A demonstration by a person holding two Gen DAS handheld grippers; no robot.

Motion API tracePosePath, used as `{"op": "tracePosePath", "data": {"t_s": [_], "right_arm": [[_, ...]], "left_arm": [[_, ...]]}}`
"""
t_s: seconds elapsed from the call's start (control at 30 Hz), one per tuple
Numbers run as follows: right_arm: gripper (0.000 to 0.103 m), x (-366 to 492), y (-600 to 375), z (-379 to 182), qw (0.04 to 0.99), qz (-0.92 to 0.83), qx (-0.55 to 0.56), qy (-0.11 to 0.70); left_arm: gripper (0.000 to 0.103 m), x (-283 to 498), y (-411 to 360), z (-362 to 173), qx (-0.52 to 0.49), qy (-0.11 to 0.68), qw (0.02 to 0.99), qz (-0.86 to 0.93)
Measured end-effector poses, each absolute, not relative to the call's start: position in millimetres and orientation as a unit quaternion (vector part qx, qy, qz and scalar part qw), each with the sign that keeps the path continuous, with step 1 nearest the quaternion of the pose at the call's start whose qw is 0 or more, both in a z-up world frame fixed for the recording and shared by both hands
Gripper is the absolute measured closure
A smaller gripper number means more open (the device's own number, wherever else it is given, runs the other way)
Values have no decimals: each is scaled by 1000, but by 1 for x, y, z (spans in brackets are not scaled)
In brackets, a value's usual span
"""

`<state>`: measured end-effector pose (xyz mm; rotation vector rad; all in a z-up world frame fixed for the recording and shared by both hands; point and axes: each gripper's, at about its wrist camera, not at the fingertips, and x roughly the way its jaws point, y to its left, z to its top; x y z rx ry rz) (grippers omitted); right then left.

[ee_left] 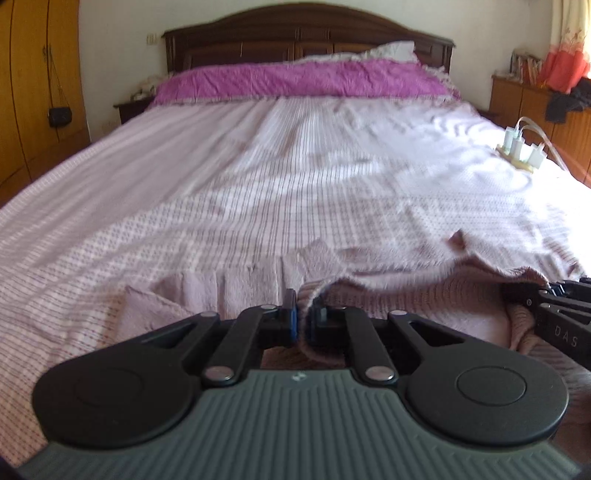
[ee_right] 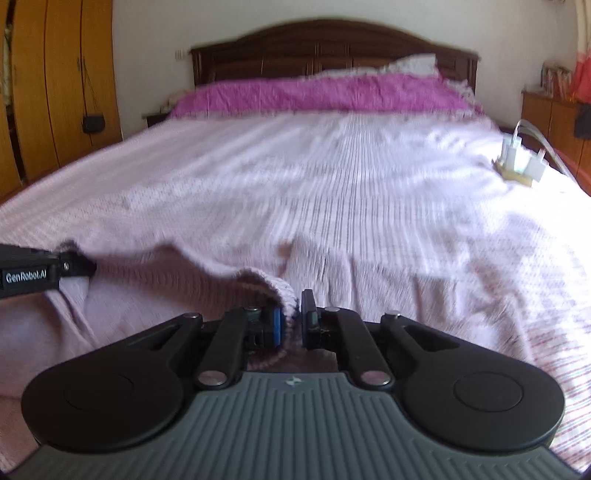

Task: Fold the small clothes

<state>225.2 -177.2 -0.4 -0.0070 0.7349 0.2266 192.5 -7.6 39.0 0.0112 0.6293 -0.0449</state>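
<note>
Left tool (ee_left: pixel 303 314) clenched on a ribbed edge of the pale pink knit garment (ee_left: pixel 424 295), fabric pinched between the blue pads. Right tool (ee_right: pixel 291 317) likewise clamped on another stretch of the same edge, knit bunched up between its fingers. Edge slung between the two grips in a shallow sag, lifted clear of the bed (ee_left: pixel 221 177); rest of the garment draped low and near, in front of both cameras. Probably held at two points so the cloth spreads flat and can be carried over in one fold. Both views smeared, suggesting motion. Beyond, striped lilac bedspread running to a purple pillow band (ee_left: pixel 303 79) and dark headboard (ee_left: pixel 306 33). Well apart, near the right edge of the bed, white chargers (ee_left: pixel 519 147) on a power strip.
</note>
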Motion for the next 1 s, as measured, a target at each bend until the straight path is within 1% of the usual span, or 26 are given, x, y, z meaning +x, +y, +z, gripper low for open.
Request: {"op": "tracePosePath", "data": {"t_s": [0.03,0.13,0.2,0.23,0.27,0.3,0.33,0.37,0.43,0.73,1.0], "right_arm": [[93,228,-178,-6,926,112,0,360],[84,230,-182,-11,924,117,19,364],[79,230,-184,-10,923,116,30,364],[73,229,-186,-8,923,115,36,364],[66,228,-190,-5,924,114,43,362],[61,224,-194,0,925,113,52,359],[54,219,-198,5,926,114,59,354],[49,215,-200,9,928,115,63,349],[45,204,-209,22,931,121,67,336],[39,139,-217,65,937,166,34,304],[38,108,-196,56,920,221,-1,323]], "left_arm": [[92,195,-8,34,5,317,948,-25],[91,195,-9,27,14,318,948,-29],[80,192,-9,31,18,320,947,-23],[71,190,-9,35,19,321,947,-20],[64,187,-7,39,19,320,947,-19],[61,184,-5,42,18,318,948,-20],[58,179,-4,48,18,315,949,-25],[57,175,-3,53,18,311,950,-31],[57,165,-1,62,22,306,951,-39],[57,108,-4,87,46,284,954,-86],[56,82,-23,75,81,296,940,-146]]}}
